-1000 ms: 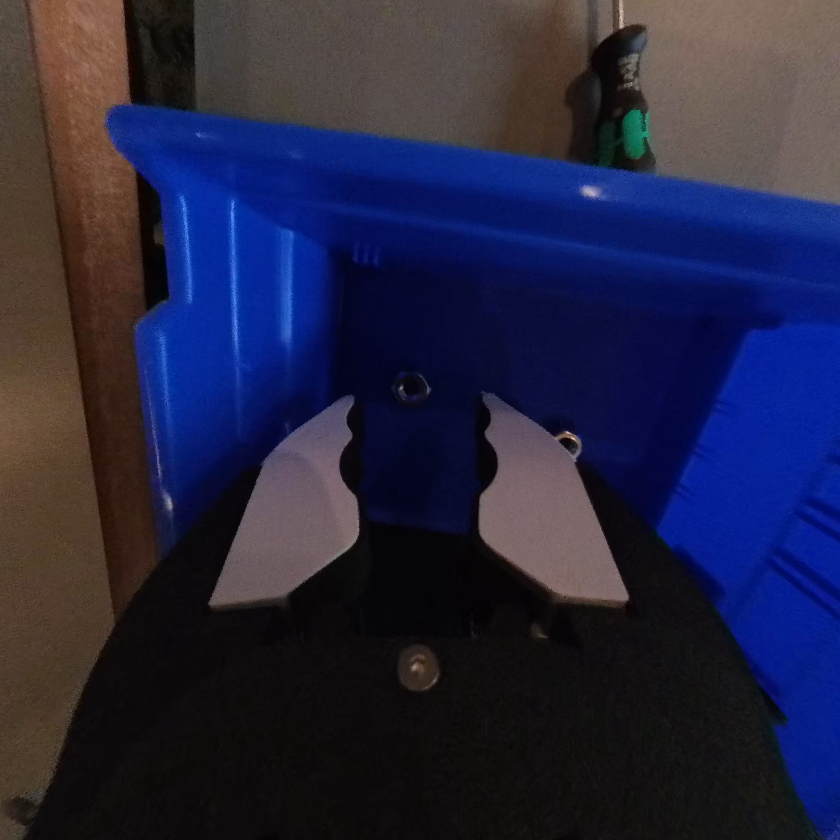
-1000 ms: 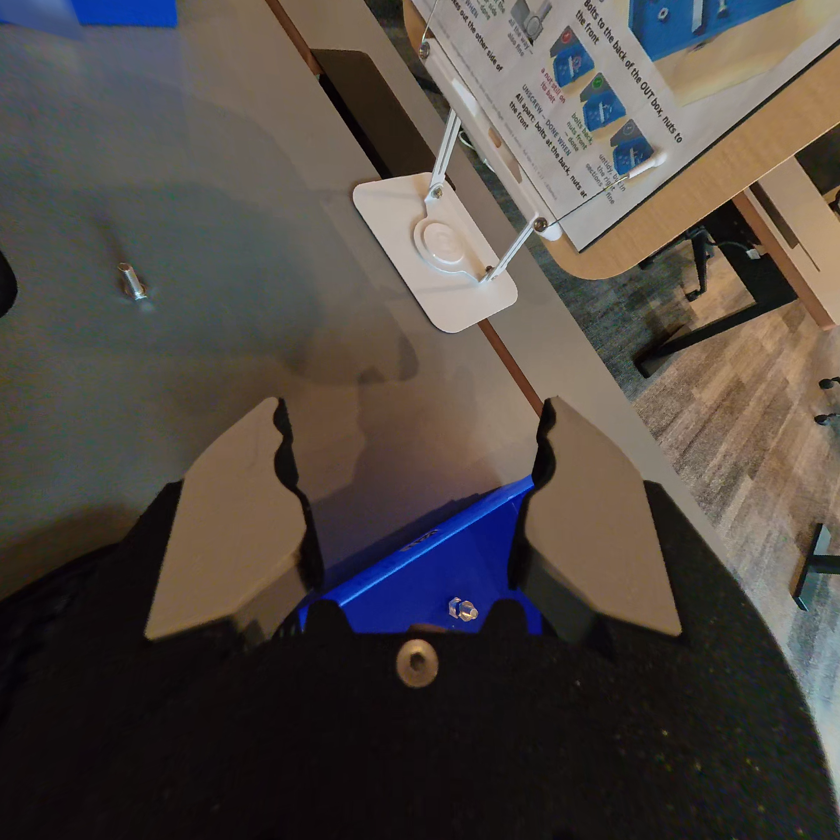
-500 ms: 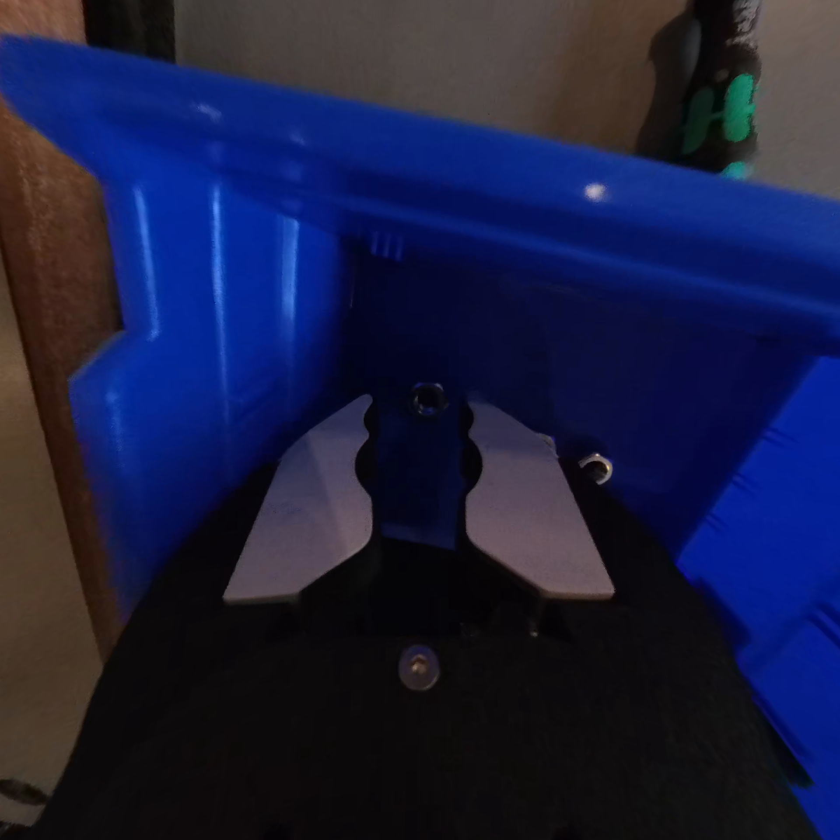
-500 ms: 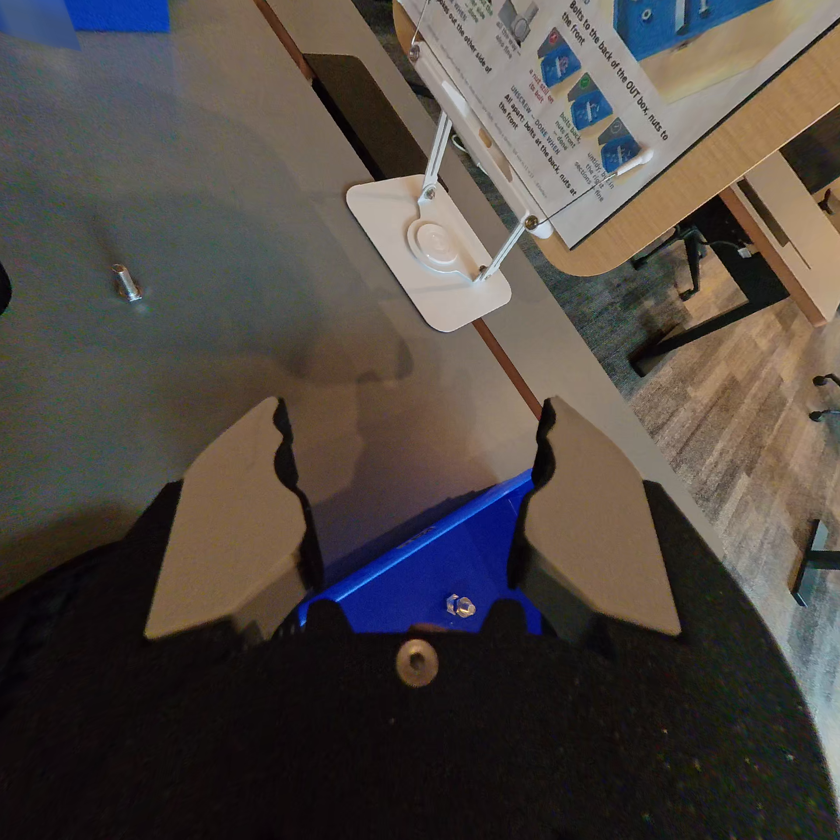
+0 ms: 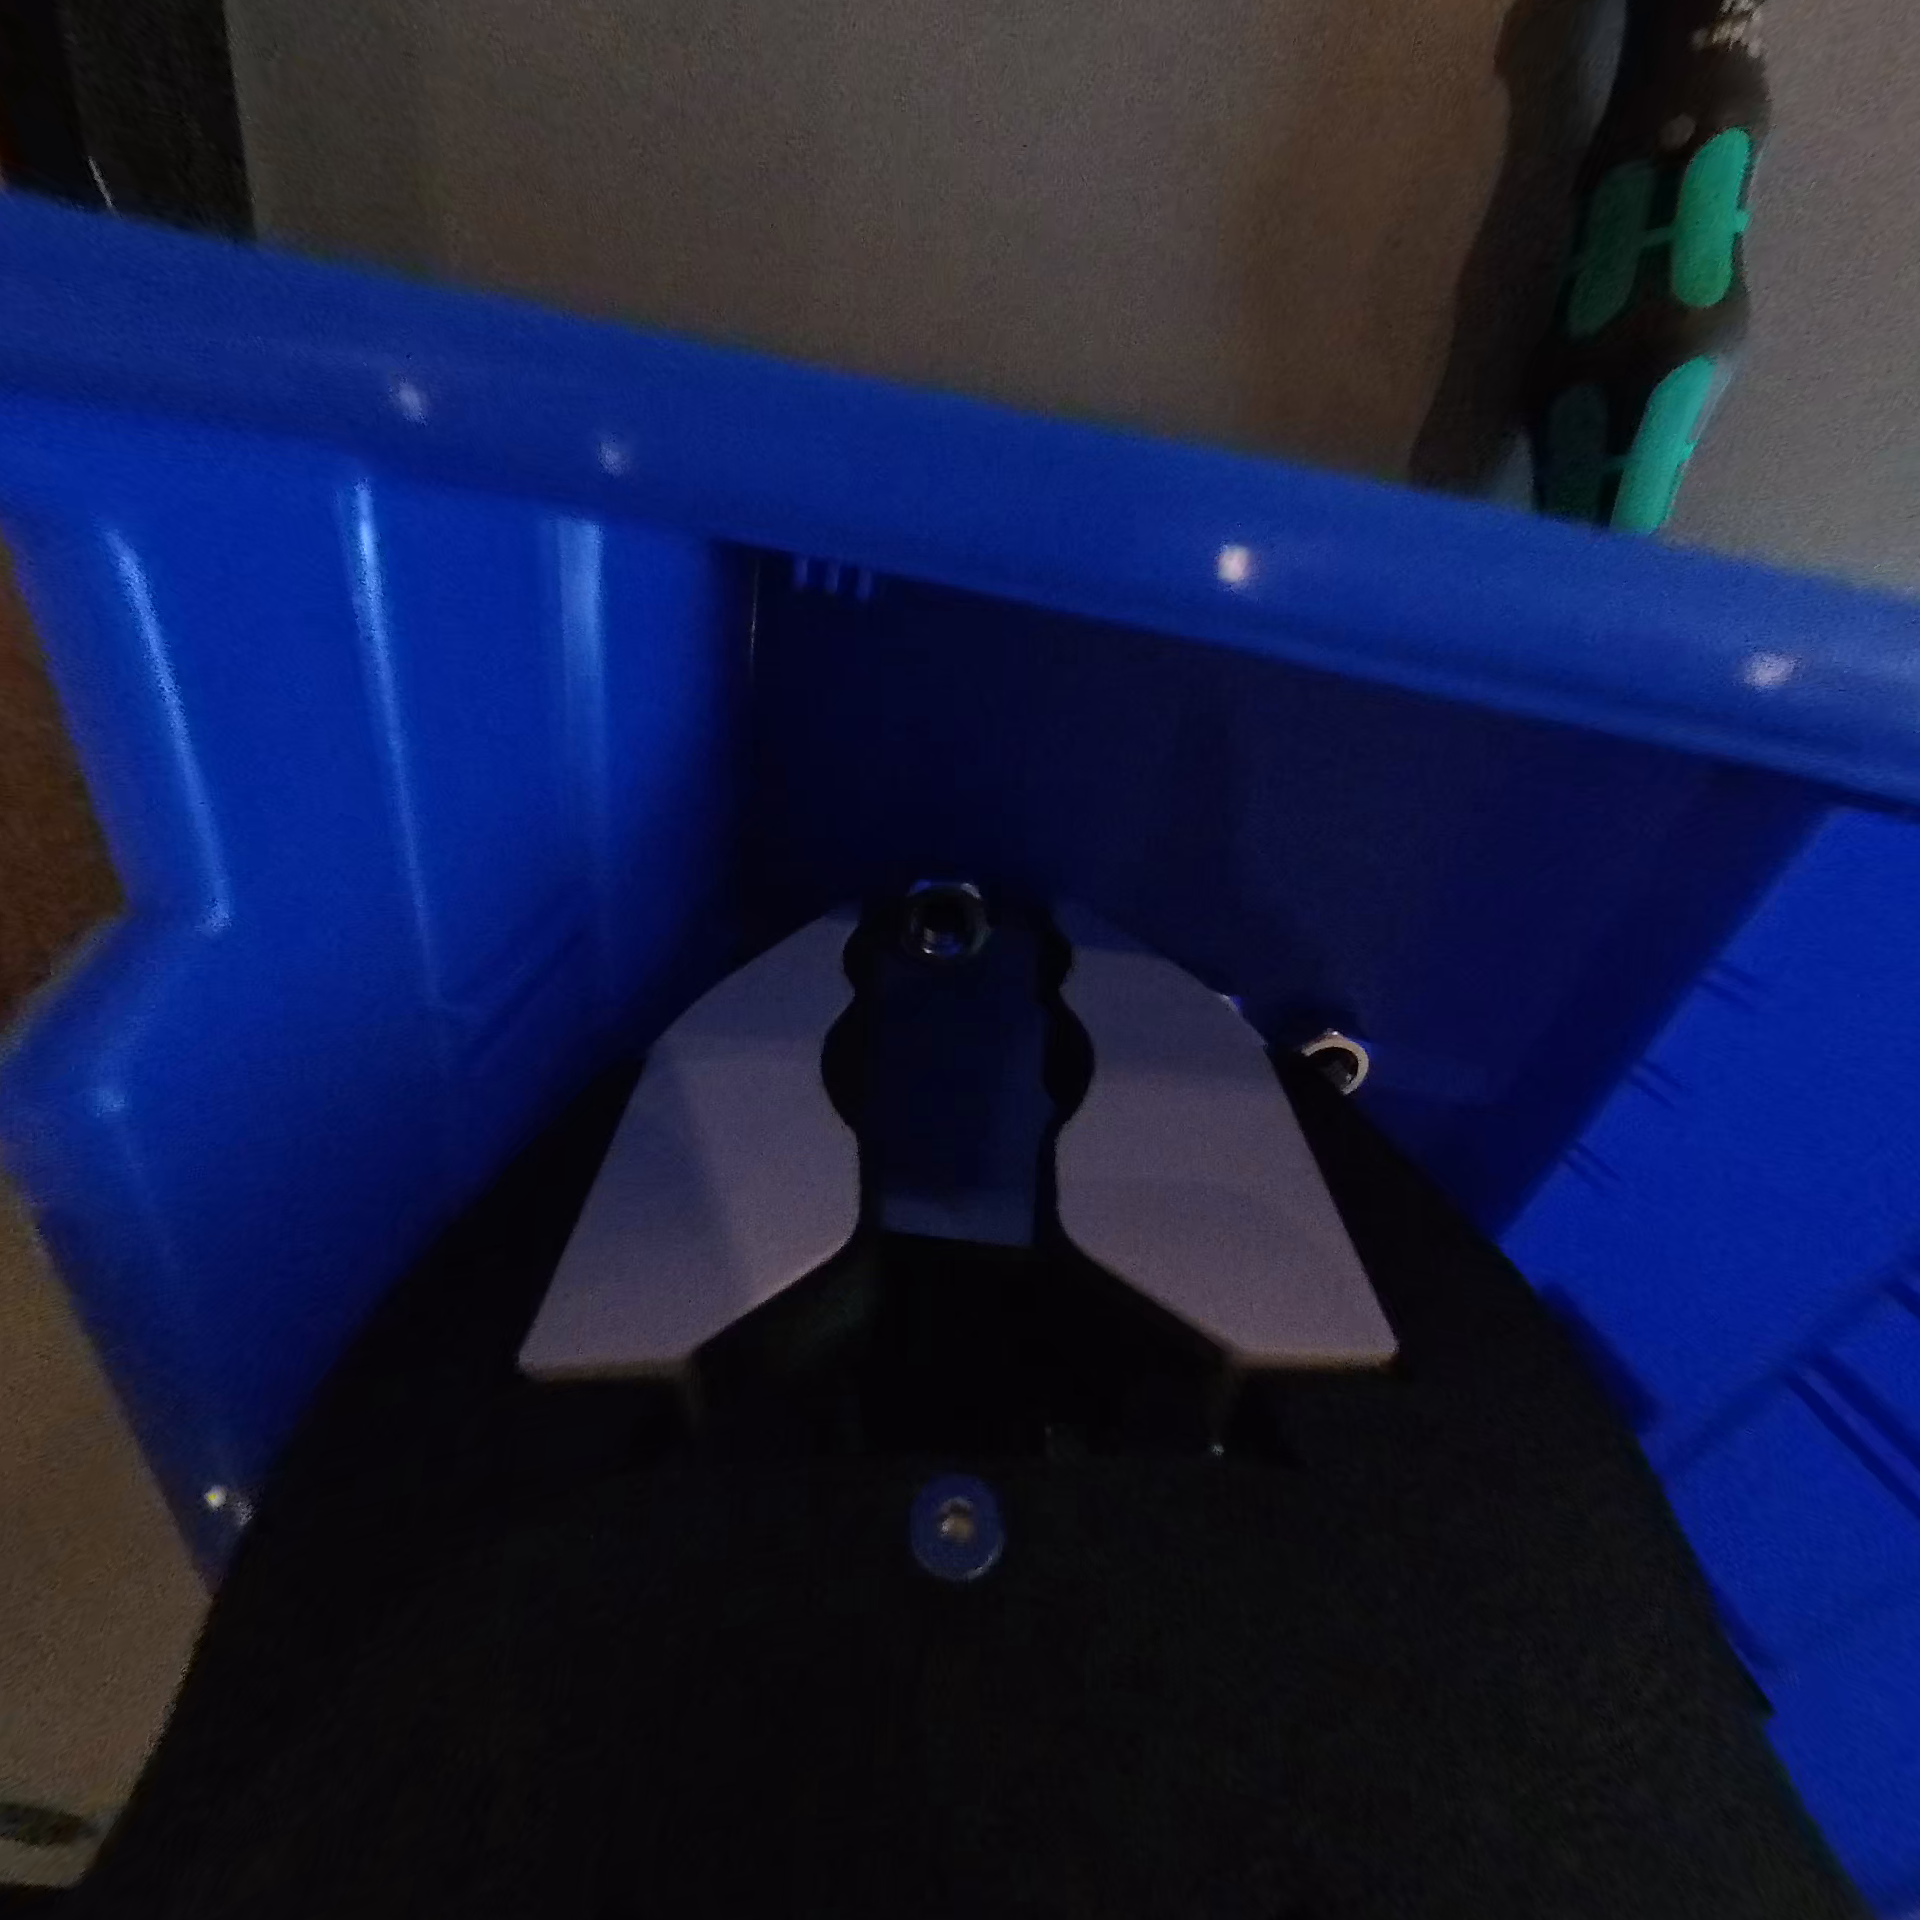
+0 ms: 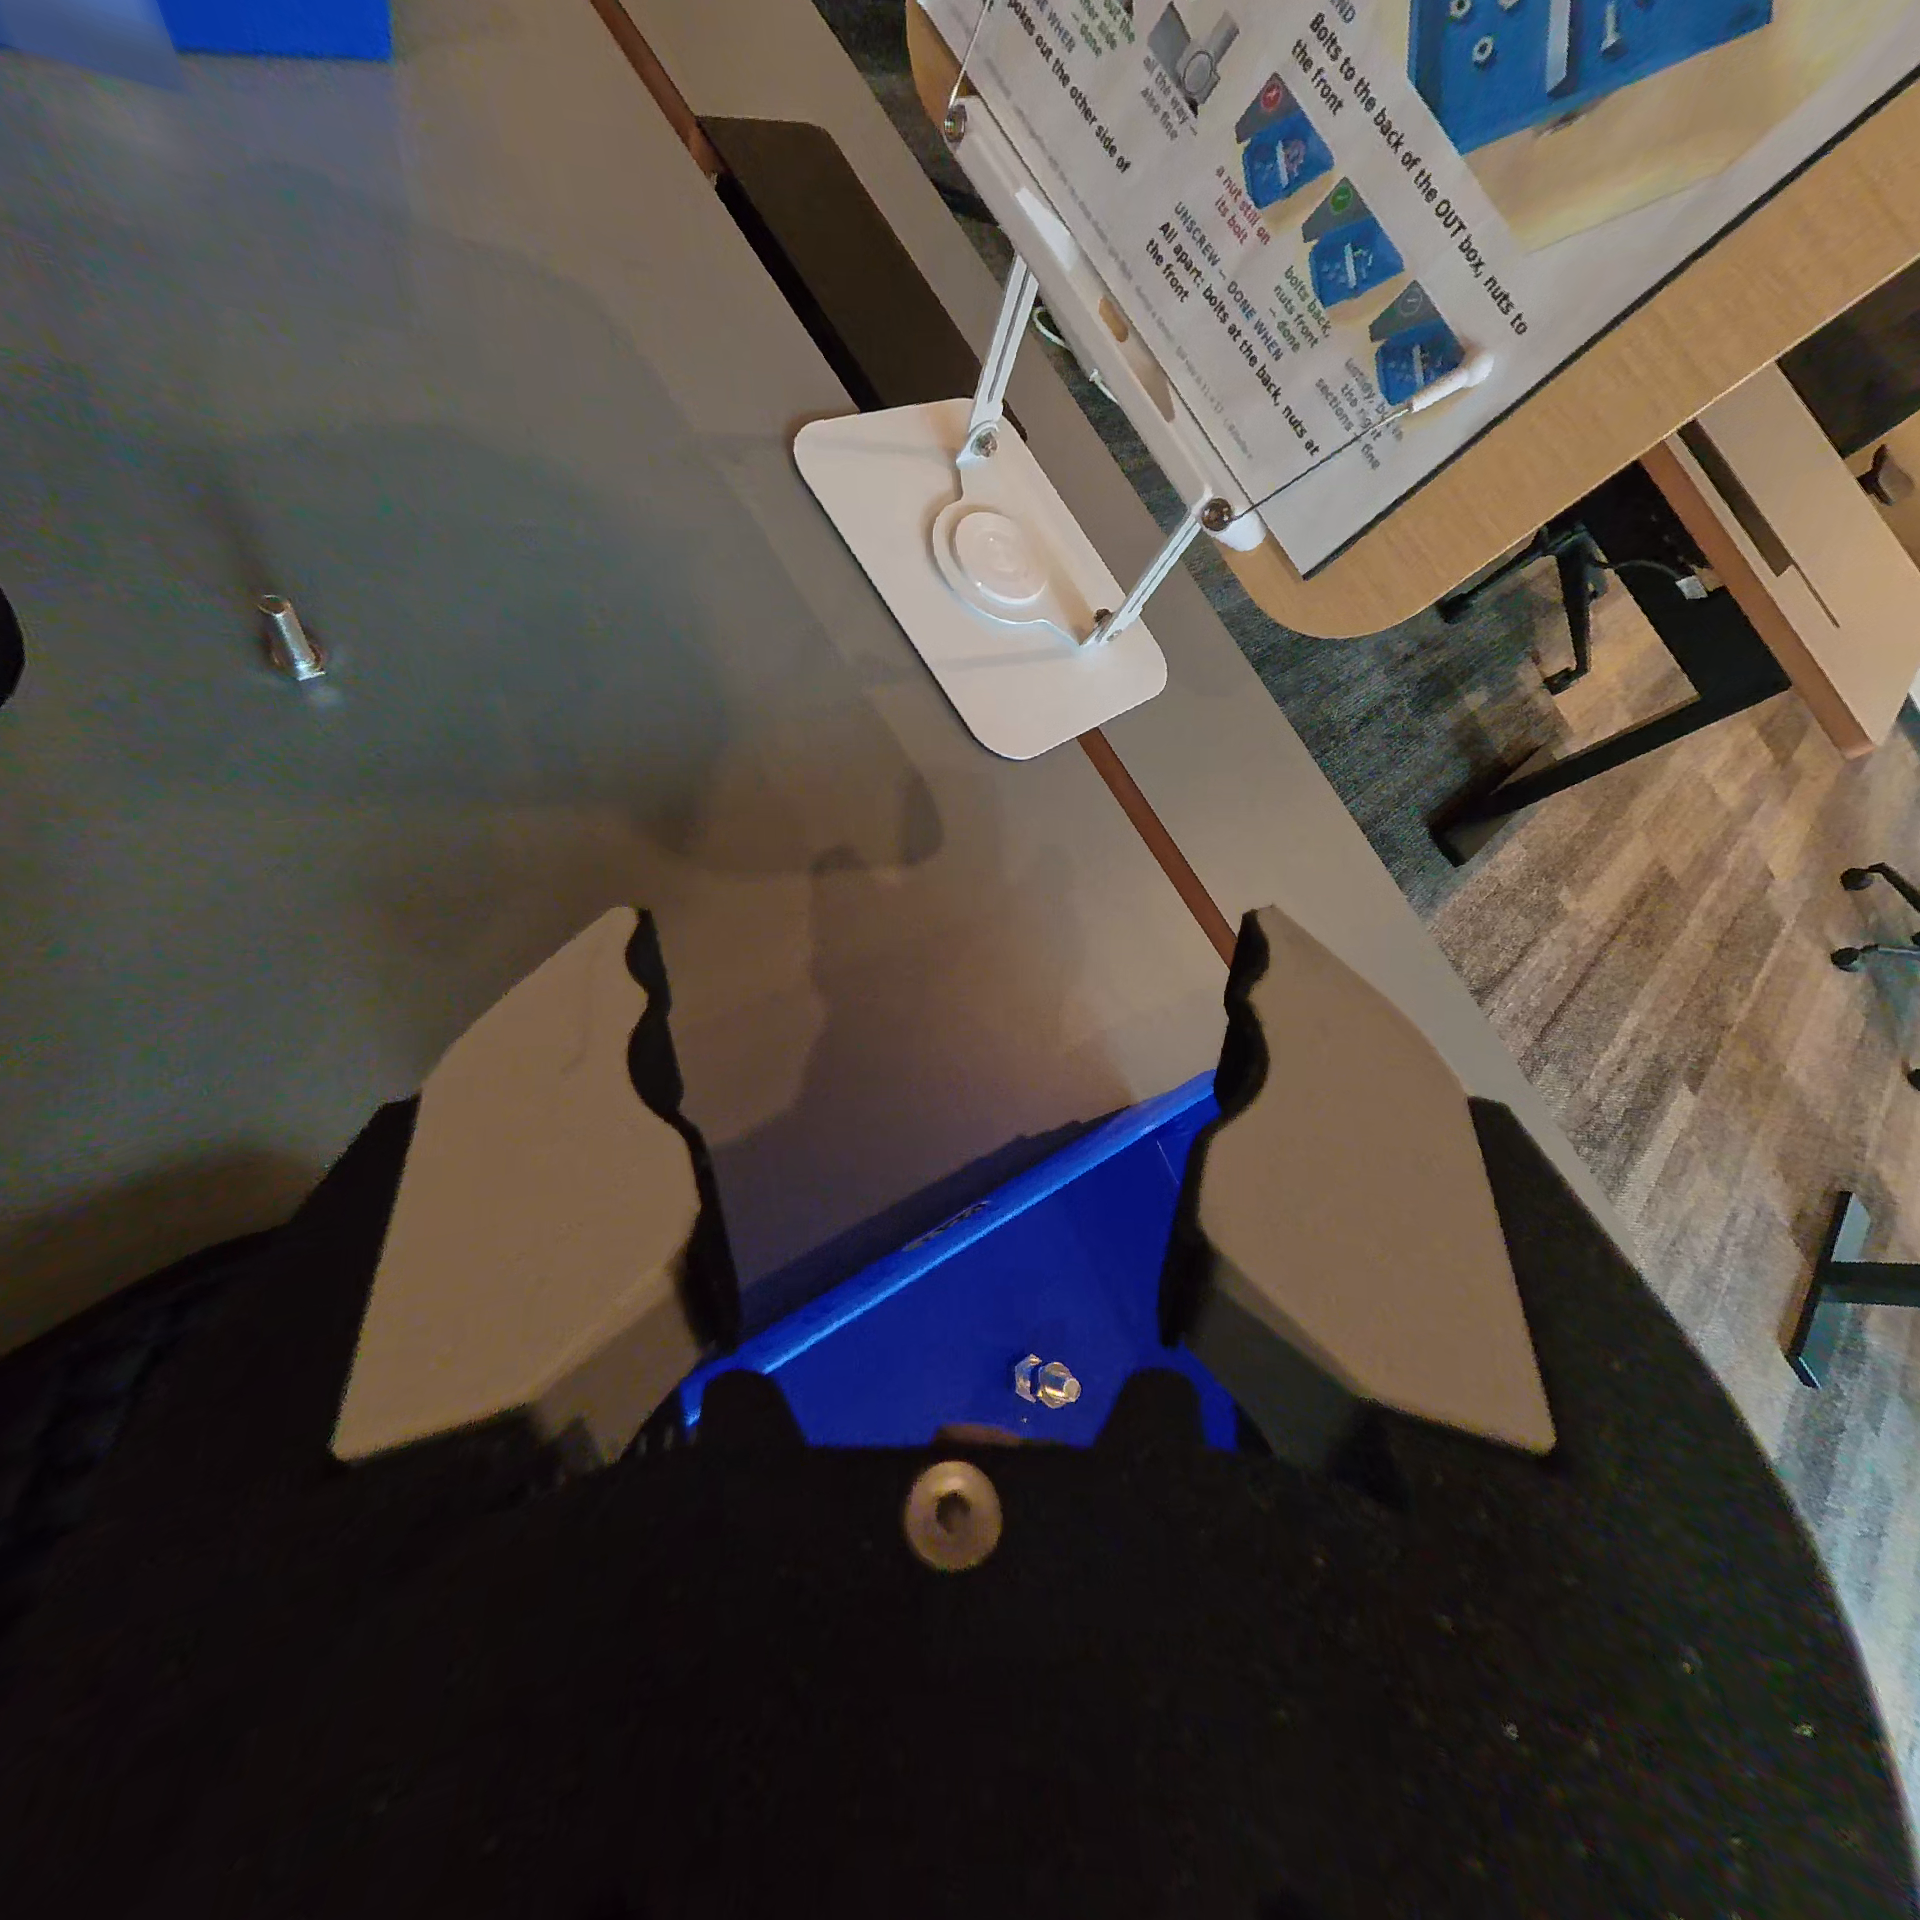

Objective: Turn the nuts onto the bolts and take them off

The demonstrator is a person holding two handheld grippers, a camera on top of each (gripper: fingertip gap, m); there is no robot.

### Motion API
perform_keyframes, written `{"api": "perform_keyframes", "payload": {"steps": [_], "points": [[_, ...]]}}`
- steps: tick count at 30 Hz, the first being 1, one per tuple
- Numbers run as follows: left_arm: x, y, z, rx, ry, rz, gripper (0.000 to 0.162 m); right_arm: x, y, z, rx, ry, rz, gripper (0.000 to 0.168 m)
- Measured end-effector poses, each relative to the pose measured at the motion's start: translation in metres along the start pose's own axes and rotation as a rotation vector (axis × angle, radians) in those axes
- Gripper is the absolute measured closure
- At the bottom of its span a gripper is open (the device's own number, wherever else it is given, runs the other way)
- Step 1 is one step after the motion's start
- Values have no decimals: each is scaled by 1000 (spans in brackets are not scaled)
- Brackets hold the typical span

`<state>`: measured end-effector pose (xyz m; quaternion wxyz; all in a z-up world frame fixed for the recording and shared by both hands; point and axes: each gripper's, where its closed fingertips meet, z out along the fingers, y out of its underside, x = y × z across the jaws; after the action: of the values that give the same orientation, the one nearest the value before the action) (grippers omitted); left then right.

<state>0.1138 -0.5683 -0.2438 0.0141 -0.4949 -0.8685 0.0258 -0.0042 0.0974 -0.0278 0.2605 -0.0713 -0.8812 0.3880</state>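
Observation:
In the left wrist view my left gripper (image 5: 951, 940) is down inside a blue bin (image 5: 416, 831). A small dark nut (image 5: 940, 925) lies on the bin floor between the fingertips, which stand a little apart from it on either side. A second nut (image 5: 1330, 1060) lies just right of the right finger. In the right wrist view my right gripper (image 6: 940, 935) is wide open and empty above the grey table (image 6: 416, 416). Below it is a blue bin (image 6: 935, 1299) holding a bolt with a nut on it (image 6: 1044, 1382). A loose bolt (image 6: 291, 639) lies on the table at the far left.
A black and green screwdriver handle (image 5: 1642, 260) stands behind the bin's rim. A white stand (image 6: 977, 571) holding an instruction sheet (image 6: 1351, 208) sits at the table's right edge. Beyond it are floor and chair legs. Another blue object (image 6: 270, 26) is at the far top left. Spacing between my two grippers at the tips: around 70 cm.
My left gripper has gone deeper into the bin toward the nut, and its fingers have narrowed around it. The right gripper has barely moved and stays wide open.

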Motion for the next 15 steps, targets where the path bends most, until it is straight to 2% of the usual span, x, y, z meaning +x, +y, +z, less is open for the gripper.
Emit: {"api": "perform_keyframes", "payload": {"steps": [2, 9, 15], "points": [[-1, 0, 0, 5, 2, -3, 141, 0, -1, 0, 2, 1, -3, 66], [6, 0, -2, 16, 40, 39, 142, 0, 0, -1, 1, 2, -2, 66], [28, -11, -39, 117, 50, 171, 142, -1, -1, -1, 2, -3, -6, 66]]}}
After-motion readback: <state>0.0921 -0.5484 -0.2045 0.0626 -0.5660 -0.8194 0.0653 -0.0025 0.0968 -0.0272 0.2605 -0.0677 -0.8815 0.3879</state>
